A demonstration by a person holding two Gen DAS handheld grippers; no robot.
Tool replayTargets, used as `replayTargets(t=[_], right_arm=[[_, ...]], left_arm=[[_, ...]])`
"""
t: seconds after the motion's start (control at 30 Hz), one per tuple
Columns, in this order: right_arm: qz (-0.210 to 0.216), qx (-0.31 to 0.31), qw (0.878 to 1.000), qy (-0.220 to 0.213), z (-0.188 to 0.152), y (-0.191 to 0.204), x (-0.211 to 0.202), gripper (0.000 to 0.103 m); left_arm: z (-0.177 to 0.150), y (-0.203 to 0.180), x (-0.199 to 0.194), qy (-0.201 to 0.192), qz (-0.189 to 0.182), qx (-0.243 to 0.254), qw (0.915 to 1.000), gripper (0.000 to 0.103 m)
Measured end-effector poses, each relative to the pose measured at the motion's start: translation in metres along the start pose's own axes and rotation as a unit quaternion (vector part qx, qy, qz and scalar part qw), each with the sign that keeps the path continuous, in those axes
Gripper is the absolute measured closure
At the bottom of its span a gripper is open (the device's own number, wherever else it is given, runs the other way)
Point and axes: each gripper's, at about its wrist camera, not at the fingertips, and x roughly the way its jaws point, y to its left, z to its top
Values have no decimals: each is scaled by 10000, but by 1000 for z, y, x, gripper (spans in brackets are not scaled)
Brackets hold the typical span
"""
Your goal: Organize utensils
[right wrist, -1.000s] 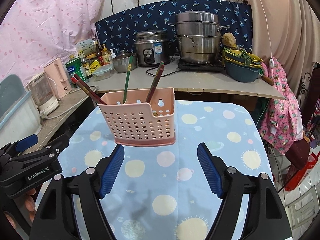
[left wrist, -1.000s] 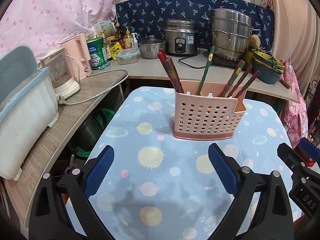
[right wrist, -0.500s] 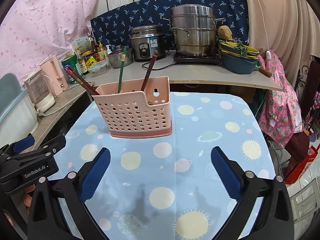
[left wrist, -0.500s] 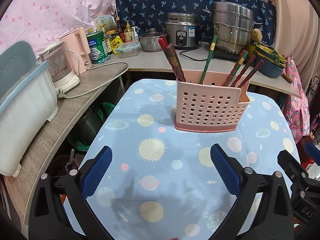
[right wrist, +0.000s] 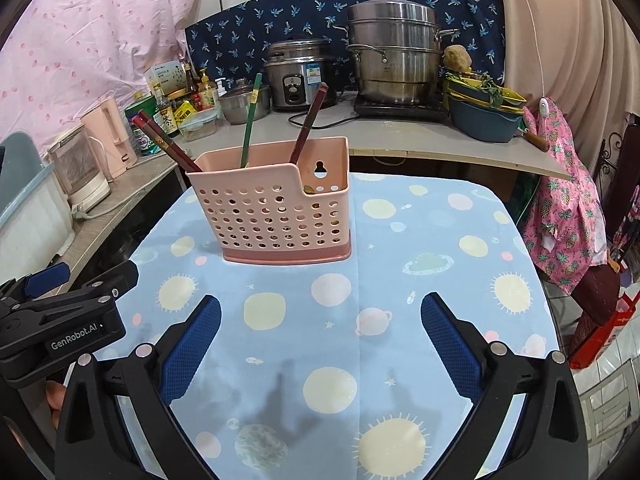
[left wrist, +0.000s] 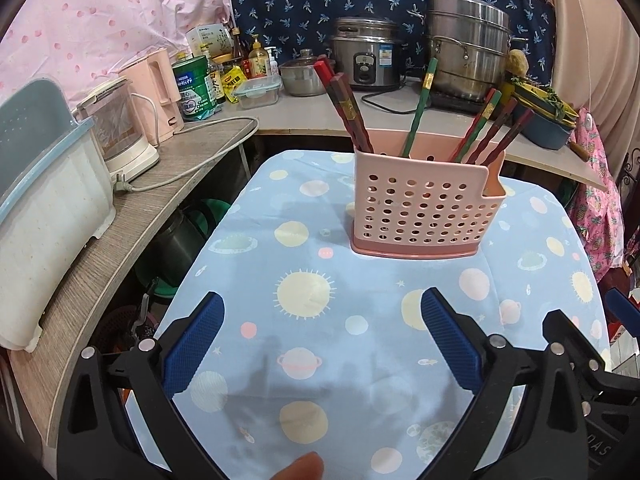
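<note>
Both grippers, the left gripper (left wrist: 322, 316) and right gripper (right wrist: 320, 316), have black angular frames, silver round screws and textured blue pads (right wrist: 192, 344). White "GenRobot.AI" lettering marks the black body at left of the right-wrist frame. Bare skin (left wrist: 298, 468) shows at bottom centre.

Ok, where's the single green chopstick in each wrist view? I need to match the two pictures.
Left wrist view: the green chopstick stands upper centre-right, leaning right out of the middle of the pink holder.
Right wrist view: the green chopstick stands upper centre-left, in the same holder, left of a dark red one.
Shared landmark: the rice cooker on the counter behind.
</note>
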Motion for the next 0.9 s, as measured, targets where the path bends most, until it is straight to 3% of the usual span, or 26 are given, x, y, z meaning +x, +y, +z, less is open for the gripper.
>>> replayTargets(t=[0.9], right_arm=[[2, 50, 9998, 187, -3, -1, 17, 6]], left_arm=[[-1, 3, 12, 36, 201, -60, 9998, 9]])
